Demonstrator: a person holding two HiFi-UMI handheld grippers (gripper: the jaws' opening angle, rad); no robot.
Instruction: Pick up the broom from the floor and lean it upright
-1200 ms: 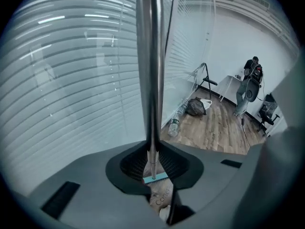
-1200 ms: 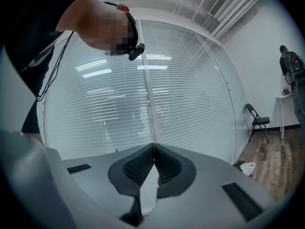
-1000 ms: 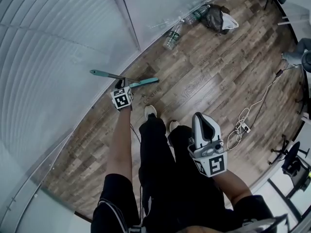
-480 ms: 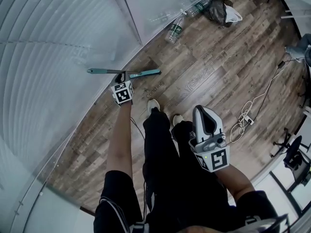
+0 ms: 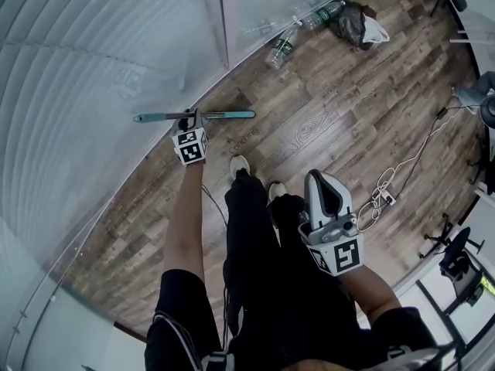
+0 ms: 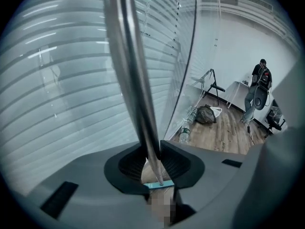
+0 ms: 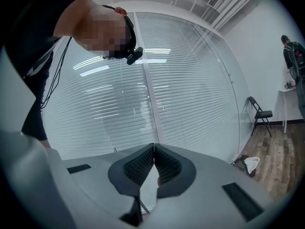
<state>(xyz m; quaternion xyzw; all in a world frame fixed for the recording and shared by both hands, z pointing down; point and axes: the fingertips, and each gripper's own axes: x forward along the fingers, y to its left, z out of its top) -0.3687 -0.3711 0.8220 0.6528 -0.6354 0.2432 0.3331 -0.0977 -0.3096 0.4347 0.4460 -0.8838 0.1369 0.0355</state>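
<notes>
- Now, at the foot of the glass wall (image 5: 93,91), where it meets the wooden floor (image 5: 325,114), the broom (image 5: 232,115) appears propped up. Its metal handle (image 6: 136,80) rises between the jaws of the left gripper (image 5: 193,120).
- Those jaws have just been opening and now sit narrowly apart around the handle, apparently no longer clamping it.
- The right gripper (image 5: 323,199) is held by the person's leg, jaws together and empty.
- The release looks under way; next, the left gripper should back clear without nudging the handle.

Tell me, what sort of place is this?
Most likely an office or studio room: it has blind-covered glass walls, a wood-plank floor, and a folding chair standing by a white wall.
</notes>
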